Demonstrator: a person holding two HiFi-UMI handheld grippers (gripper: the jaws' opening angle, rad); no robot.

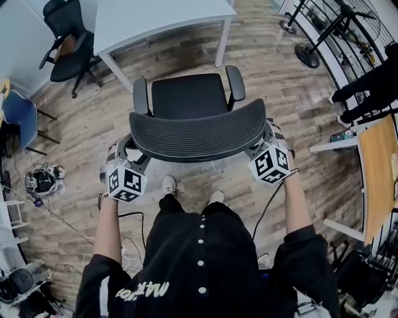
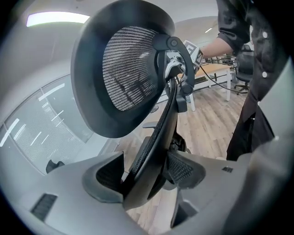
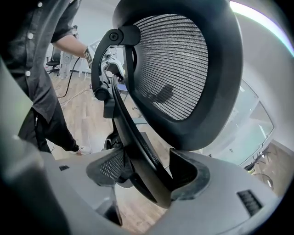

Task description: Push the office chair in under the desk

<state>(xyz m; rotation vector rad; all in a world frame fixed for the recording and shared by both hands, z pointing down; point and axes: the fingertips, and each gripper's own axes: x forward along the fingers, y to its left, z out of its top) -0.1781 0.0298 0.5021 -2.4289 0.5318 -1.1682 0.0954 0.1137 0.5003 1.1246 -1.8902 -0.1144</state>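
A wood-plank floor (image 1: 81, 124) fills the room. The white counter (image 1: 155, 15) stands at the far side and is cut off by the top edge, so only two of its legs show. The black office chair (image 1: 186, 96) stands just short of it, its seat facing the counter and still wholly in view, not yet beneath it. Its base and wheels are hidden under the seat and the curved mesh backrest (image 1: 199, 133).

The person stands behind the chair with a claw at each end of the backrest. The left claw (image 1: 129, 155) is closed on the backrest's left rim, and the right claw (image 1: 266, 140) on the right rim. In each gripper view the dark rim runs between the pads and touches them, the jaws standing wide around it. From the head view the claw tips are tucked behind the backrest.

A second black chair (image 1: 68, 37) stands beyond the counter's left corner. A blue chair (image 1: 18, 112) is cropped at the left edge, and a wooden table (image 1: 379, 174) at the right.
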